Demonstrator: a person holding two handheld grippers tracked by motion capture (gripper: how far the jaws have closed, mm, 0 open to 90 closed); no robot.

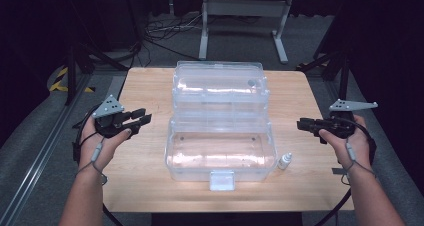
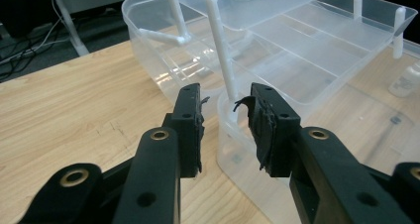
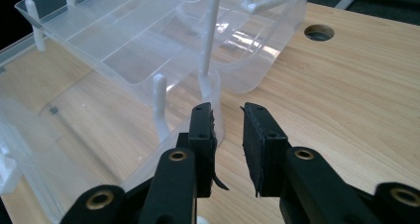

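A clear plastic tool box [image 1: 220,151] stands open in the middle of the wooden table [image 1: 145,86], its tiered trays [image 1: 218,93] swung back on white struts. My left gripper [image 1: 142,118] hovers just left of the box, jaws apart with nothing between them. From the left gripper view, my left gripper [image 2: 225,102] points at the box's near corner and a white strut [image 2: 220,50]. My right gripper [image 1: 302,125] sits off the box's right side, also open and empty. In the right gripper view, my right gripper [image 3: 227,115] faces the box [image 3: 124,50].
A small white bottle [image 1: 285,161] stands on the table by the box's front right corner, also seen from the left gripper [image 2: 406,80]. The table has a round cable hole [image 3: 318,32]. Beyond the table are a white frame [image 1: 245,8] and floor cables.
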